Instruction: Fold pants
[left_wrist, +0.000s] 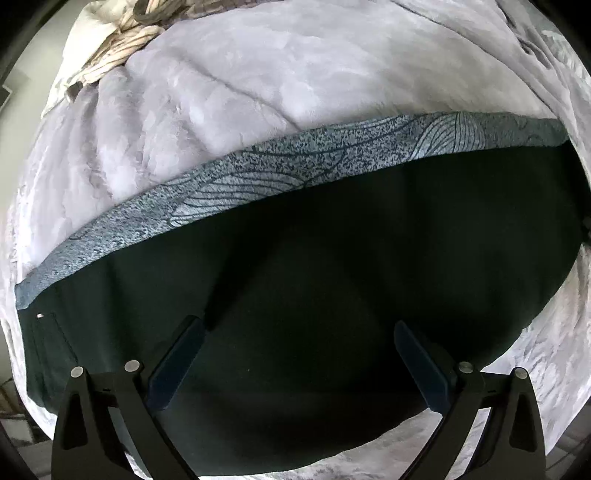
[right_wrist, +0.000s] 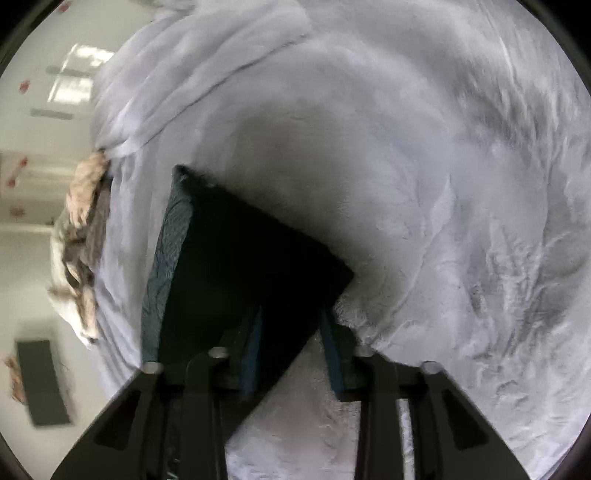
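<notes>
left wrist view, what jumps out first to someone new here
The dark pants fill the lower half, lying on a pale fuzzy blanket, with a blue-grey leaf-patterned band along their far edge. The left claw hovers open over them. In the right wrist view, the right claw straddles a corner.

The left gripper (left_wrist: 299, 332) has black plastic arms with triangular cut-outs, round silver pins at the joints, and flat dark blue pads on the fingers (left_wrist: 177, 365). The right gripper (right_wrist: 291, 314) is the same: black arms, silver pins, blue pads.
</notes>
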